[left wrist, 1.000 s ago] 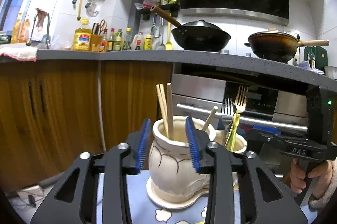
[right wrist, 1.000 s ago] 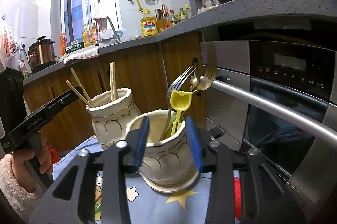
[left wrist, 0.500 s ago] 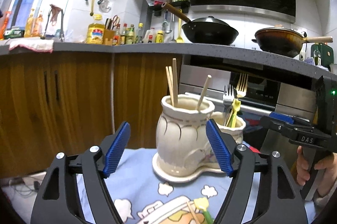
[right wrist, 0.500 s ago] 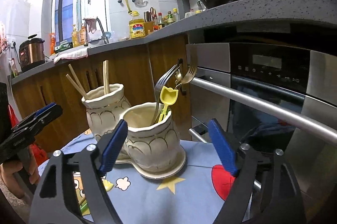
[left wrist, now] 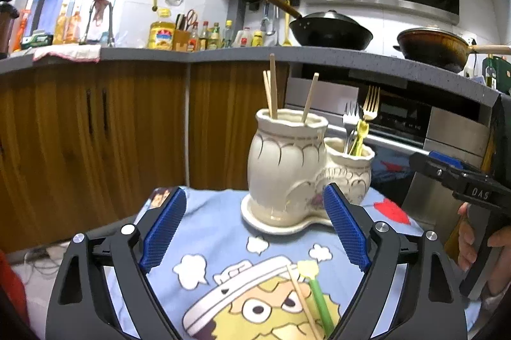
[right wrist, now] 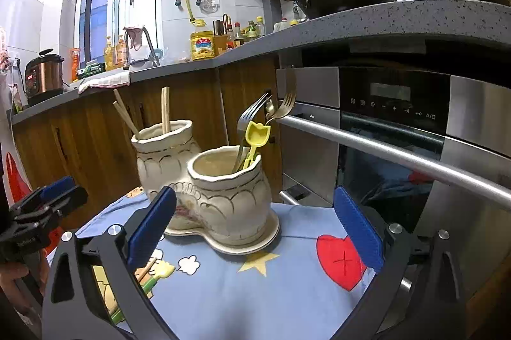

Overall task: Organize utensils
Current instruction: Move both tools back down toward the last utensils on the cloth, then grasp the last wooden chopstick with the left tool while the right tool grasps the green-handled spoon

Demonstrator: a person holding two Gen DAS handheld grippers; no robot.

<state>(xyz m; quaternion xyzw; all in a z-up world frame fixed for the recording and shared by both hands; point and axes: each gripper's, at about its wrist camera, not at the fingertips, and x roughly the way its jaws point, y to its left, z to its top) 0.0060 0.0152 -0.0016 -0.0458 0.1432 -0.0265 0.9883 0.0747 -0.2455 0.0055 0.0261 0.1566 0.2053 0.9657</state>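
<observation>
A cream double ceramic utensil holder stands on a blue cartoon cloth. Its taller pot holds wooden chopsticks; the shorter pot holds forks and a yellow fork-spoon. My left gripper is open and empty, a little short of the holder. My right gripper is open and empty, near the shorter pot. A green-handled yellow utensil and a loose chopstick lie on the cloth, also in the right wrist view.
An oven with a steel bar handle stands close behind the cloth on the right. Wooden cabinets and a grey counter with bottles and woks lie beyond. The other hand-held gripper shows at the right edge.
Both grippers opened from around the holder's pots and pulled back. The holder stands free on the cloth, and the loose utensils on the cloth came into view.
</observation>
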